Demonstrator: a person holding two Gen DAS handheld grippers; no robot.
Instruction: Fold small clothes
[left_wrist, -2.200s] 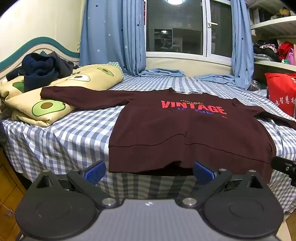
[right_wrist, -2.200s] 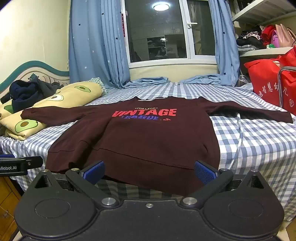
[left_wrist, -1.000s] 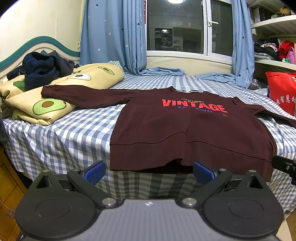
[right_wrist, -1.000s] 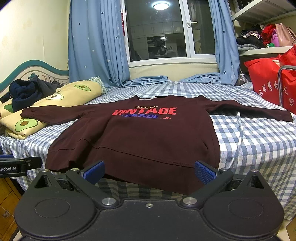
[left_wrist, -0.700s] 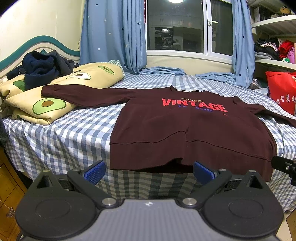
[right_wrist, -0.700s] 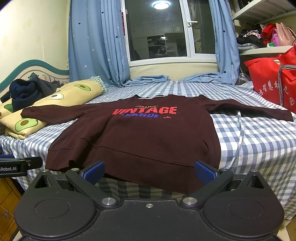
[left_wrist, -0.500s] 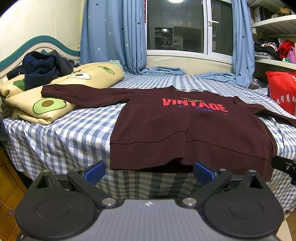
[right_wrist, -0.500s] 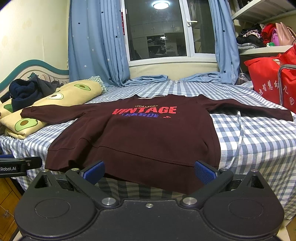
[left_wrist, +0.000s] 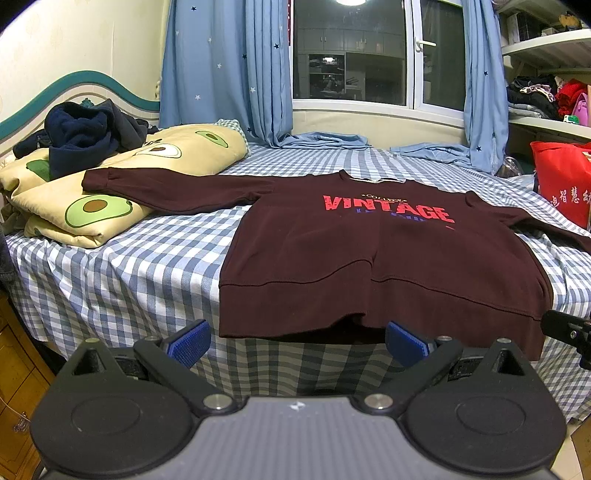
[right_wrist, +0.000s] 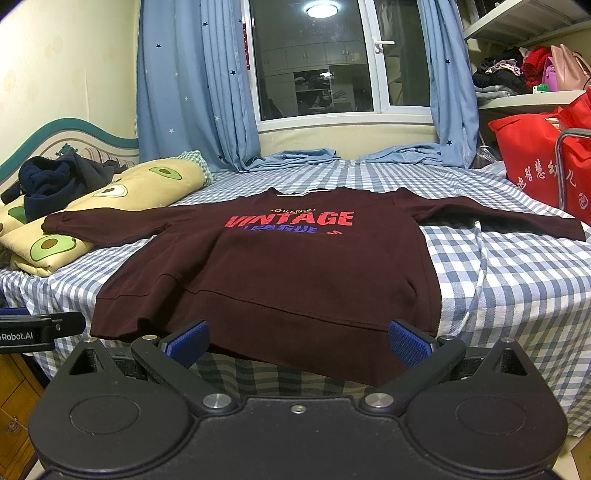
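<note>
Change: we see nothing moved since earlier frames; both grippers hold the same pose short of the bed edge.
Left gripper (left_wrist: 295, 341): tongs spread wide, nothing between them, facing the hem's left half.
Right gripper (right_wrist: 297, 341): tongs spread wide, empty, facing the hem's right half.
Sweatshirt (right_wrist: 288, 266): we count one, maroon, "VINTAGE" print, flat and face up on the checked bed (left_wrist: 147, 266), hem hanging over the near edge, two sleeves out sideways.
Left sleeve: cuff rests on the avocado pillows (left_wrist: 96, 206).
Dark clothes pile (left_wrist: 81, 136): one, on the pillows.
Red bag (right_wrist: 535, 162): one, right of bed.
</note>
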